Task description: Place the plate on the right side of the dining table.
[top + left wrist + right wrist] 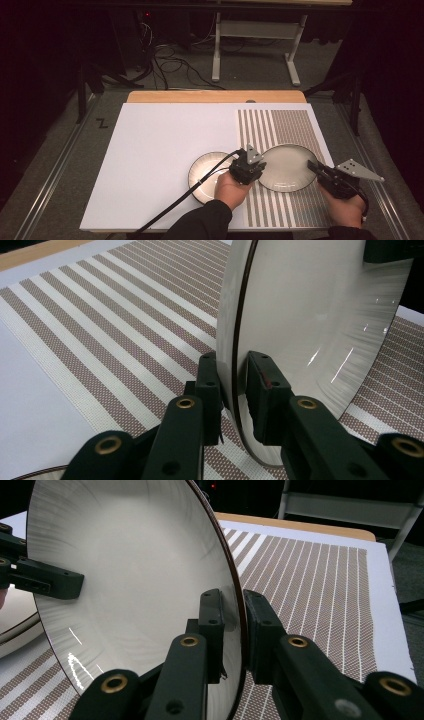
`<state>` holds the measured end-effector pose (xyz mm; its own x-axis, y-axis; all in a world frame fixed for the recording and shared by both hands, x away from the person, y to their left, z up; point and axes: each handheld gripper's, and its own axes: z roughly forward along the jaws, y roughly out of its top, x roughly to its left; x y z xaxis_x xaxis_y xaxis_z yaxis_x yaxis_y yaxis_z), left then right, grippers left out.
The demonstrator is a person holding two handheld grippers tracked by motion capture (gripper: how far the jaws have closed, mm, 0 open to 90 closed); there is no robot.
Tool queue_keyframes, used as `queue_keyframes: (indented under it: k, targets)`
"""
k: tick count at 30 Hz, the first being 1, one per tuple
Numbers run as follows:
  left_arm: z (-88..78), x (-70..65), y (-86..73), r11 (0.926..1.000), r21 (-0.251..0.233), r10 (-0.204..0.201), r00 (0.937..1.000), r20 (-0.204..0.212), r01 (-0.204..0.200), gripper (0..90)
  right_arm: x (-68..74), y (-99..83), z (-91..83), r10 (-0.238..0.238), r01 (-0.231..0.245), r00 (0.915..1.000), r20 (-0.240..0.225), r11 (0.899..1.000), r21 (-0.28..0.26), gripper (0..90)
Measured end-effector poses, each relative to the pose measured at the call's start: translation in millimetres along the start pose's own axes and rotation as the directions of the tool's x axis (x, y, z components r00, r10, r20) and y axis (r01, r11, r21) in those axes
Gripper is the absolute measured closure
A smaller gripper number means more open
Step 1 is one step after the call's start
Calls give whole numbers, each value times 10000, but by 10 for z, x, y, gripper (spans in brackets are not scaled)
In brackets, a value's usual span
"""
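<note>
A cream plate with a dark rim [287, 167] is held between both grippers above the striped placemat [287, 125]. My left gripper [254, 161] is shut on the plate's left rim, and the left gripper view shows its pads [212, 382] pinching the edge of the plate [310, 315]. My right gripper [315, 166] is shut on the right rim; in the right gripper view the plate [130, 570] stands between its jaws [232, 605], with the left gripper [45, 582] clamped on the far side.
A second plate of the same kind [204, 172] lies on the white table top [160, 145], just left of the placemat and under the left hand. Beyond the table's wooden far edge [215, 96], cables and a table frame stand on the floor.
</note>
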<state>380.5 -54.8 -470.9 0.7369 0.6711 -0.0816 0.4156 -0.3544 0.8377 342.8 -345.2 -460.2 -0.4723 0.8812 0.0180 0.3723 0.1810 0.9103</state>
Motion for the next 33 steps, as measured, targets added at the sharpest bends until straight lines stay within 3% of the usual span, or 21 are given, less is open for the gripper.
queue_keyframes:
  k: [7,9,11,16,26,29,30,33]
  targets:
    - [49,9,-13,9997,222,-81,9994,-325,88,731,0,18,47,-190,191,9998,-18,9998,111,823]
    - [67,32,-17,9990,368,-233,9993,-305,244,635,7,28,50,-247,248,9996,-115,9996,128,840]
    - [62,49,-23,9990,313,-299,9980,-556,317,553,20,40,47,-315,317,9994,-132,9994,121,852]
    - [-83,120,-20,9987,-259,-445,9968,-659,428,427,-8,31,73,-77,79,9999,-83,9998,205,850]
    - [-621,346,-208,9923,-1151,-535,9967,-617,461,184,-15,59,120,-39,40,10000,-40,9995,304,849]
    - [-904,465,-352,9907,-1304,-503,9944,-932,379,120,-23,68,141,-22,22,10000,-13,9993,372,847]
    - [-904,465,-352,9907,-1304,-503,9944,-932,379,104,-25,69,145,-14,14,10000,-6,9993,378,846]
    - [-1223,624,-527,9908,-1259,-664,9883,-1375,491,45,-32,70,159,34,-35,10000,31,9990,445,844]
